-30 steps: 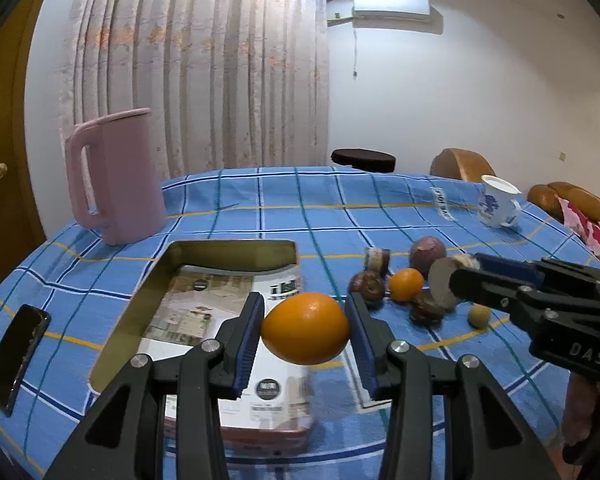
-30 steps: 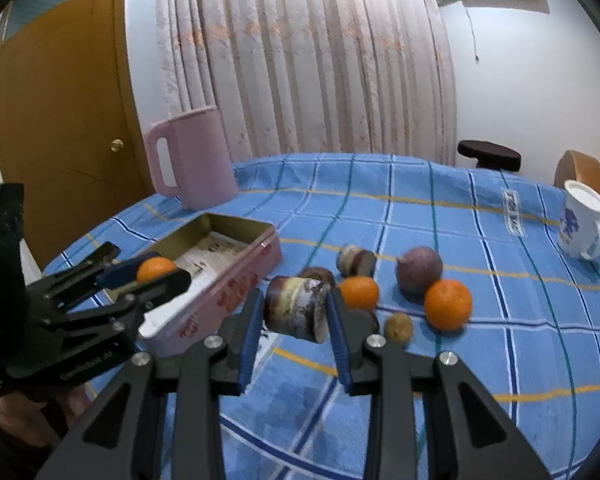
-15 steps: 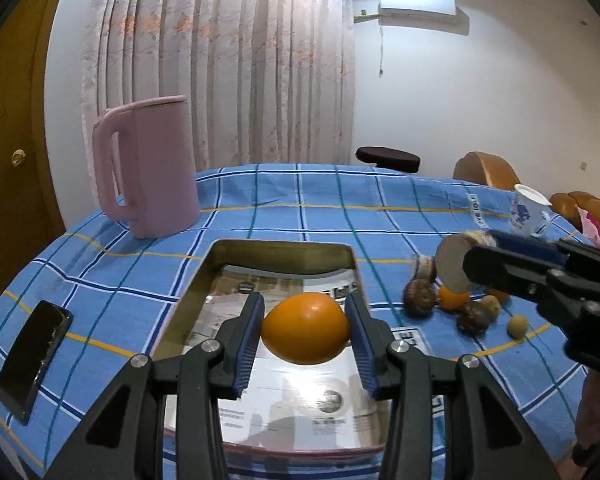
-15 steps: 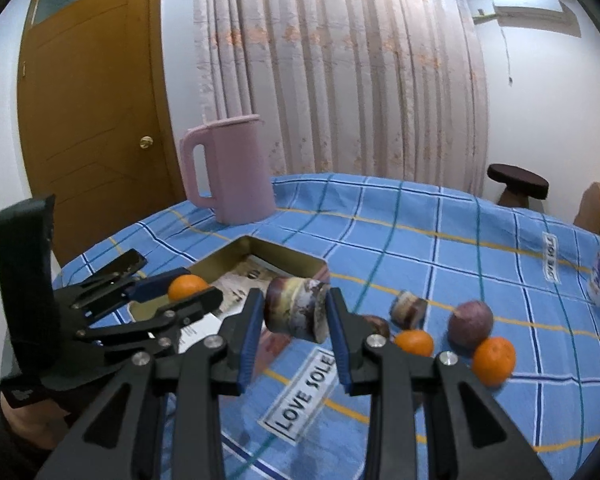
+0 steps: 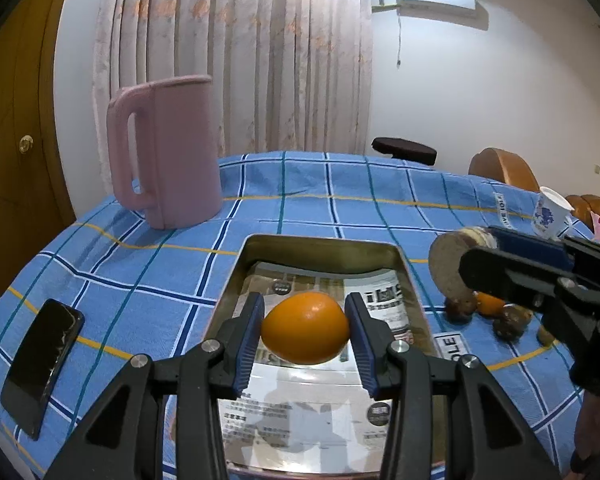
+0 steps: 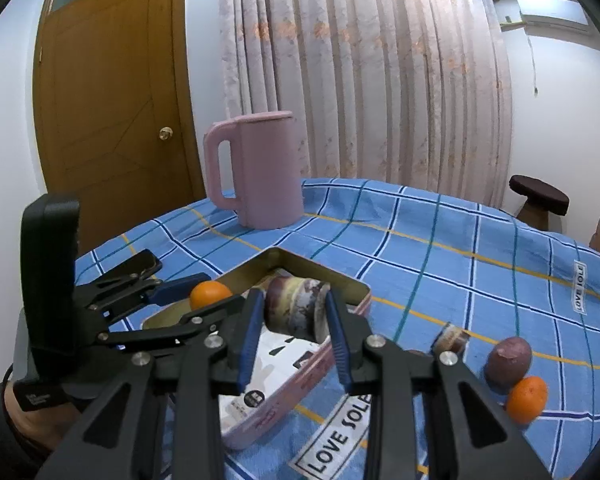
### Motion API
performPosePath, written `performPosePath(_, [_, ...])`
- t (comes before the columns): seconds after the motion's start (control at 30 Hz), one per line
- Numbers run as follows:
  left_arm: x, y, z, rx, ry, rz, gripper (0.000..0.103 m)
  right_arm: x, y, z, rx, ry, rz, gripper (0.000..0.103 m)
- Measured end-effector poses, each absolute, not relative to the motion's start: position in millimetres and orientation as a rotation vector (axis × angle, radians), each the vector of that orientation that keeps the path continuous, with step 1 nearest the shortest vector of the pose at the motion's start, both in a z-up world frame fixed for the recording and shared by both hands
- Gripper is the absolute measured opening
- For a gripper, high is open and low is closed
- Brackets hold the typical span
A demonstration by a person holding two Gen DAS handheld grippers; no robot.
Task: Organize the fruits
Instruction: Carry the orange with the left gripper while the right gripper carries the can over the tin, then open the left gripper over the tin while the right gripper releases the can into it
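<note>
Both grippers clench fruit over the tin (image 5: 405,276): left gripper (image 5: 305,330) an orange (image 5: 305,333) lengthwise across, right gripper (image 6: 293,329) a passion fruit (image 6: 296,314).

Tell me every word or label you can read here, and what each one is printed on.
"LOVE SOLE": white label on the blue checked tablecloth, near the pink rectangular tin, right wrist view.
"LOVE SOLE": a second white label at the cloth's far right.
Printed paper lining the tin: too small to read.
Label on the left claw's handle: blurred.
</note>
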State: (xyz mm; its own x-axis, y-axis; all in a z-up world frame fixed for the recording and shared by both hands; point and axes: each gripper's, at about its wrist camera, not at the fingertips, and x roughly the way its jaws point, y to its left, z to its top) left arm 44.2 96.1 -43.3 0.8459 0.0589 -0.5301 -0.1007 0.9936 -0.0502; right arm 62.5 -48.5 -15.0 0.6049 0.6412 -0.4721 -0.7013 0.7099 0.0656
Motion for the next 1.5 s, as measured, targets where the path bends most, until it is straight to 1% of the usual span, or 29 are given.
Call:
performPosePath(0.5, [62, 119, -57, -0.065, 0.605, 0.132, 0.044, 79, -9, -61, -0.187, 0.601, 0.81, 0.035])
performPosePath(0.83, [66, 121, -57, -0.043, 0.611, 0.156, 0.046, 83, 0, -71, -0.213, 0.644, 0.815, 0.036])
performPosePath(0.9, [63, 121, -56, -0.059, 0.603, 0.142, 0.051, 80, -4, -67, -0.2, 0.618, 0.807, 0.039])
performPosePath(0.93, [61, 121, -54, -0.061, 0.596, 0.149, 0.061, 79, -6, -66, -0.196, 0.612, 0.807, 0.042])
performPosePath(0.97, [58, 120, -53, -0.058, 0.586, 0.16, 0.069, 78, -9, -65, -0.193, 0.606, 0.802, 0.046])
performPosePath(1.07, [50, 113, -45, -0.035, 0.551, 0.175, 0.07, 68, -27, -58, -0.206, 0.562, 0.771, 0.057])
performPosePath(1.17, [44, 100, -36, -0.036, 0.522, 0.155, 0.07, 61, -65, -49, -0.187, 0.536, 0.71, 0.061])
performPosePath(1.27, [44, 78, -32, -0.029, 0.516, 0.104, 0.07, 60, -102, -46, -0.165, 0.541, 0.612, 0.061])
performPosePath(1.5, [57, 6, -38, 0.007, 0.571, -0.064, 0.07, 72, -177, -58, -0.146, 0.615, 0.377, 0.061])
